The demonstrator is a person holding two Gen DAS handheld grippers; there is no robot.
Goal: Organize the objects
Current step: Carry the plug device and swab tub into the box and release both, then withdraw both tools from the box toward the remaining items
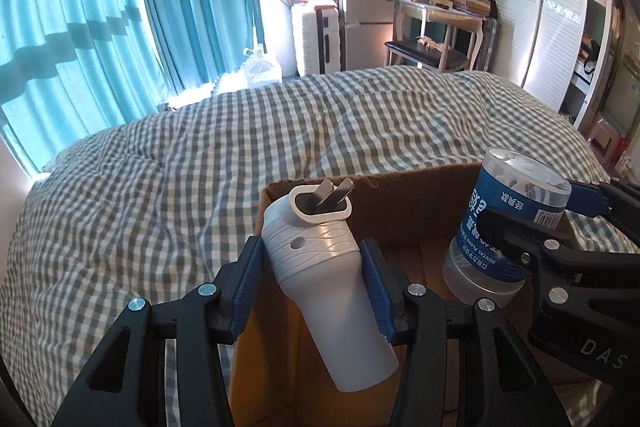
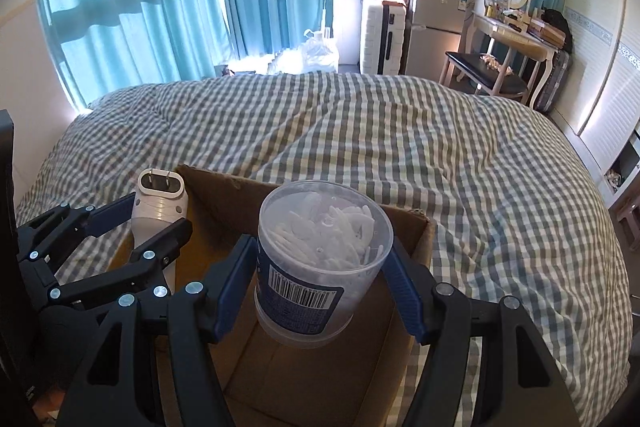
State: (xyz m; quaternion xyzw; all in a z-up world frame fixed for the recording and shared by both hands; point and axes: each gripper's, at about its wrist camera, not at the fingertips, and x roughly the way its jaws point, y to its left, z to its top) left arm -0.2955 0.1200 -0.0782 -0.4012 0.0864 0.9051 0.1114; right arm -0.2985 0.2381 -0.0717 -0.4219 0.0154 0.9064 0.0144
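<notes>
My left gripper (image 1: 312, 263) is shut on a grey and white plug-in device (image 1: 320, 267) with two metal prongs at its top, held over the open cardboard box (image 1: 400, 211). My right gripper (image 2: 324, 259) is shut on a clear dental floss tub (image 2: 320, 259) with a blue label, held upside down over the same box (image 2: 224, 203). The tub also shows in the left wrist view (image 1: 508, 227), to the right of the device. The device shows in the right wrist view (image 2: 158, 207), at the box's left edge. The visible box floor looks bare.
The box sits on a bed with a green checked quilt (image 1: 200, 155). Teal curtains (image 1: 100, 7) hang at the left. Beyond the bed stand a white suitcase (image 1: 316, 39), a small fridge (image 1: 366, 27), a dressing table with a stool (image 1: 440, 23) and a wardrobe (image 1: 560, 7).
</notes>
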